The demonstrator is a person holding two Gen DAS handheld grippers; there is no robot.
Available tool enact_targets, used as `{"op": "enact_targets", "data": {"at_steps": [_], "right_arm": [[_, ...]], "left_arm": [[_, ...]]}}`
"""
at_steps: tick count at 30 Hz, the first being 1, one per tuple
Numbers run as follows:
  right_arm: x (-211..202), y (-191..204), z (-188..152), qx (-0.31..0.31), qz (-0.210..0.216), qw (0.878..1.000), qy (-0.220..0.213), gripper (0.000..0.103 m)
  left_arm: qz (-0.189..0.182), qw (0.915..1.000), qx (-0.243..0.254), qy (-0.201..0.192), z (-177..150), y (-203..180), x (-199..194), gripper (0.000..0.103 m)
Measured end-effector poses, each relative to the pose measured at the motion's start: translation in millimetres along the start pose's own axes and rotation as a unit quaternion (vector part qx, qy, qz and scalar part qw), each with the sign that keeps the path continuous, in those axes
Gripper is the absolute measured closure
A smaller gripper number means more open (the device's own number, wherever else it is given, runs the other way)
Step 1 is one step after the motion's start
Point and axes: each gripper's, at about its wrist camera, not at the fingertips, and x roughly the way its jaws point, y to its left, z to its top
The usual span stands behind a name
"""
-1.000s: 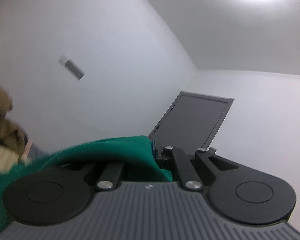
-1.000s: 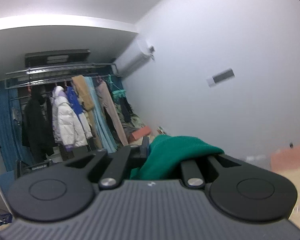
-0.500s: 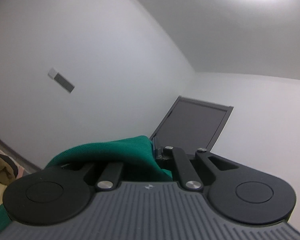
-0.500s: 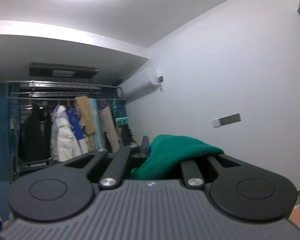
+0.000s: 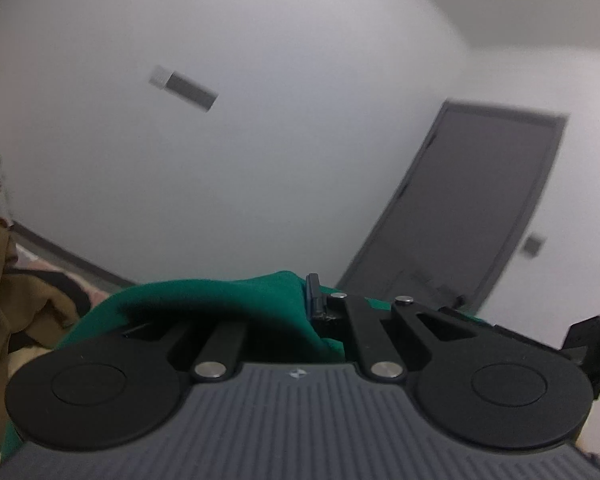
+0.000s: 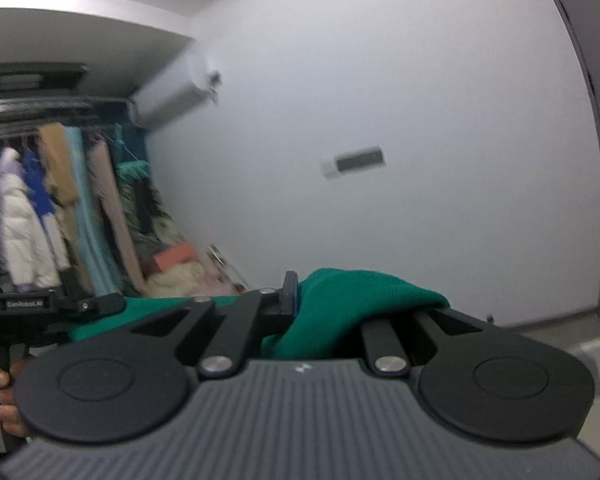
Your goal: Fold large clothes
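We hold the green garment (image 5: 220, 304) pinched in our left claw (image 5: 310, 300) and right claw (image 6: 294, 296), its edge stretched level between them, both claws pointing roughly level.

My left wrist camera sits just behind its tool (image 5: 314, 300), facing roughly level toward the white wall (image 5: 260, 140) and a dark door (image 5: 472, 216) at right. My right wrist camera, likewise close behind its tool (image 6: 296, 296), faces the same wall, with a clothes rail (image 6: 52, 184) at left. Both views share the wall's small grey panel (image 5: 184, 88).
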Motion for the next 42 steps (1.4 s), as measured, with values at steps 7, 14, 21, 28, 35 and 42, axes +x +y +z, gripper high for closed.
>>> {"op": "enact_targets", "data": {"at_steps": [7,14,21,28,35,42], "right_arm": [[128.7,-70.4,-107.2,0.011,-0.059,0.998,0.030,0.091],[223.1,-120.2,-190.2,-0.014,-0.092,0.992,0.087,0.091],[267.1,-151.0,-244.1,-0.001,-0.093,0.985,0.144,0.088],[275.1,-152.5,-252.4,0.014,-0.104,0.983,0.153,0.087],[236.4,-138.6,-236.1,0.043,-0.091,0.985,0.142,0.053],[154.7,-98.8,-218.2,0.044,-0.085,0.989,0.117,0.053]], "left_arm": [[0.064,0.9960,-0.013,0.061,-78.9,101.3,149.0,0.096],[0.095,0.9895,-0.010,0.108,-135.0,175.3,255.4,0.096],[0.145,0.9750,-0.016,0.168,-182.1,215.7,294.6,0.095],[0.144,0.9712,-0.003,0.190,-193.2,214.5,292.7,0.085],[0.148,0.9702,0.022,0.191,-184.9,175.3,244.5,0.049],[0.165,0.9716,0.028,0.168,-188.4,133.2,150.3,0.049]]}}
